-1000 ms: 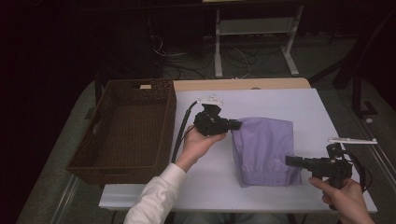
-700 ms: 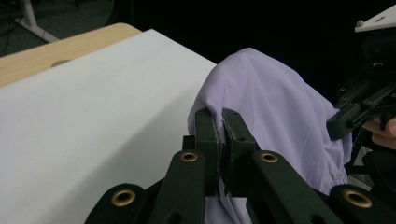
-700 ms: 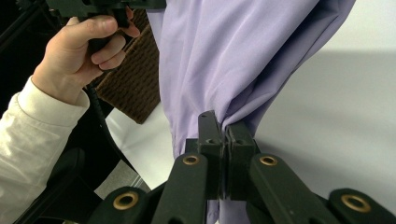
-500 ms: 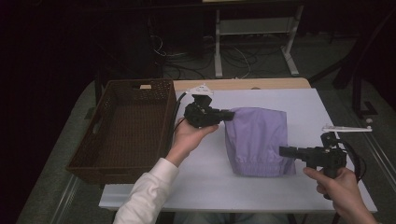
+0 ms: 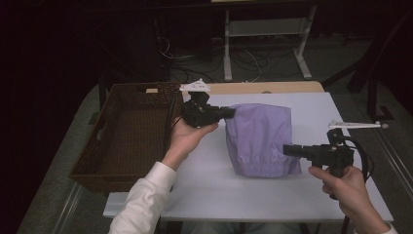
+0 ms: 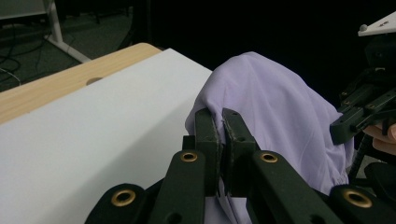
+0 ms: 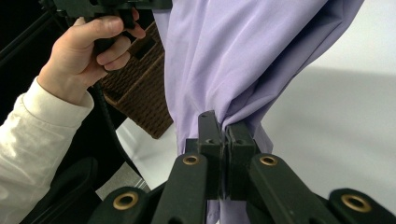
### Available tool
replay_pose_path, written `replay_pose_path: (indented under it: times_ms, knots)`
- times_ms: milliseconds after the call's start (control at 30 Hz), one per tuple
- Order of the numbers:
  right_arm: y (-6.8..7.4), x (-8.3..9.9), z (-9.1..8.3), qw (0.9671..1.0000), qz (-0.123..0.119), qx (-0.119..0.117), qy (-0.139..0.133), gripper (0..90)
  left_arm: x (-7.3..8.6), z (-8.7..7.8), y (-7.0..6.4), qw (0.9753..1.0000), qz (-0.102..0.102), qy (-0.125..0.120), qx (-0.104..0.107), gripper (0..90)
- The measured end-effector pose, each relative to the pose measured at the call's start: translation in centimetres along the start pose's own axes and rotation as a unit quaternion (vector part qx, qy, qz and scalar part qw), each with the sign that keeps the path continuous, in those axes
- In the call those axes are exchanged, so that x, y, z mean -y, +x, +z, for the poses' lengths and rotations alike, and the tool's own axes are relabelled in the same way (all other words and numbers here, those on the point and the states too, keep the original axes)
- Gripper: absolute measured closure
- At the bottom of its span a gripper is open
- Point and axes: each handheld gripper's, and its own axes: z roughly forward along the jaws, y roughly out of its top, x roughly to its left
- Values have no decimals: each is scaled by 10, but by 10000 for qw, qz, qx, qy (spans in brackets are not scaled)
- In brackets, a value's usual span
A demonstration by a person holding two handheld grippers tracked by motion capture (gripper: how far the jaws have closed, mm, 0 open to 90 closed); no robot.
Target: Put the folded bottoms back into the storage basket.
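A lilac cloth garment (image 5: 260,139) with a gathered hem hangs lifted above the white table (image 5: 209,185). My left gripper (image 5: 229,113) is shut on its far left corner, and the fabric (image 6: 280,112) bulges beyond the closed jaws of that gripper (image 6: 222,116). My right gripper (image 5: 287,150) is shut on the near right edge by the hem. In the right gripper view the cloth (image 7: 233,51) drapes down into the right gripper (image 7: 223,122), with the other hand (image 7: 88,51) behind it.
A dark wicker basket (image 5: 97,146) stands at the table's left, its corner (image 7: 140,93) showing behind the cloth. A wooden strip (image 5: 272,87) runs along the table's far edge. Desk legs and cables fill the dark floor behind.
Both grippers have risen and shifted left with the cloth, which now hangs fuller between them. The left hand moved farther back toward the basket's corner.
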Motion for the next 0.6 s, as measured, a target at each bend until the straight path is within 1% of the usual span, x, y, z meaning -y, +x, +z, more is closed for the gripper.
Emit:
replay_pose_path:
  times_ms: [100,233,433,600]
  knots:
    - [4,-5,3,10000,-71,-36,-11,866,-1,-4,0,10000,14,-42,-26,861]
    - [7,-11,9,9999,-90,-83,-31,865,-7,-16,1,9998,45,-146,-97,861]
    - [15,-21,16,9997,-192,-140,-67,866,-13,-32,3,9994,77,-244,-215,862]
    - [24,-31,24,9993,-326,-176,-44,866,-16,-45,6,9989,72,-364,-298,861]
